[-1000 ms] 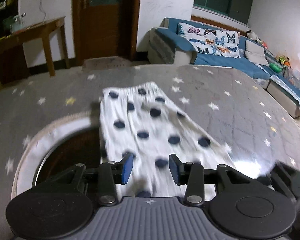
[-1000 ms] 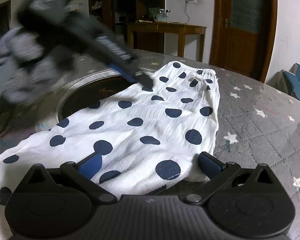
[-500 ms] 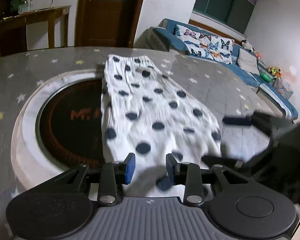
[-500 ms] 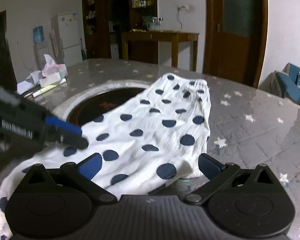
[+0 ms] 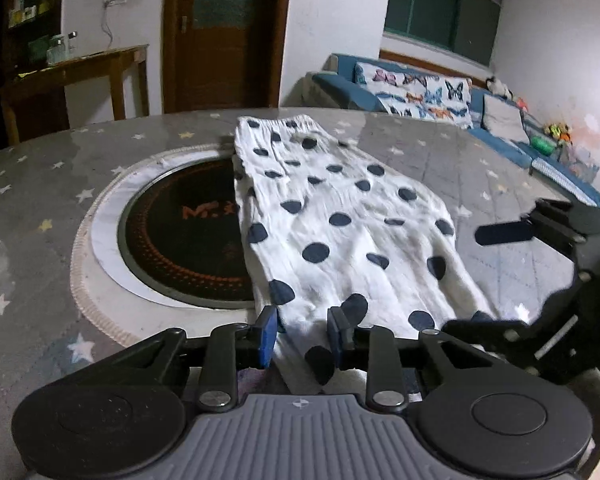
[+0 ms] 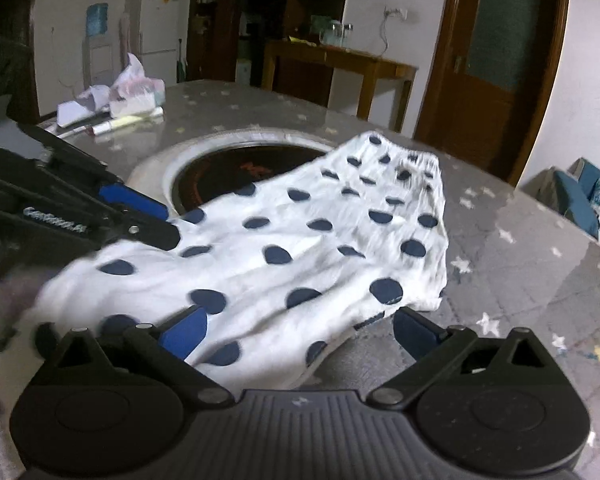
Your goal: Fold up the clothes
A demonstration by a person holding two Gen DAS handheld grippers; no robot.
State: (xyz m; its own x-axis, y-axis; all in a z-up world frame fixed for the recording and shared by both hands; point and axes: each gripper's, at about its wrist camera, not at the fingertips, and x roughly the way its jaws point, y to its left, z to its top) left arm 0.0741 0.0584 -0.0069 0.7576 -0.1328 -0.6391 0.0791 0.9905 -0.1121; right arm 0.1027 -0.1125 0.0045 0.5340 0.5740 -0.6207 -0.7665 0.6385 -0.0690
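1. The table (image 5: 440, 160) is round, covered in a grey quilted cloth with pale stars, under a glossy sheet that catches the light. Behind it stand a wooden door (image 5: 224, 32), a wooden side table (image 5: 72, 68) and a blue sofa (image 5: 428, 92) with a butterfly-print cover.
2. The garment (image 5: 340, 232) is white with dark blue dots, wrinkled, with a gathered waistband at its far end. It lies lengthwise on the table, its left edge overlapping the burner; the near hem is lifted off the surface.
3. The burner (image 5: 180, 240) is a dark round plate set in a white ring in the middle of the table.
4. The right gripper (image 6: 300, 330) has its blue pads wide apart; the near hem of the garment drapes between them, touching neither that I can see.
5. The left gripper (image 5: 302, 334) has its pads narrowly apart with a fold of the hem lying between them; I cannot tell whether they pinch it.
6. Crumpled papers (image 6: 112, 96) and a tube sit at the table's far left edge in the right wrist view.
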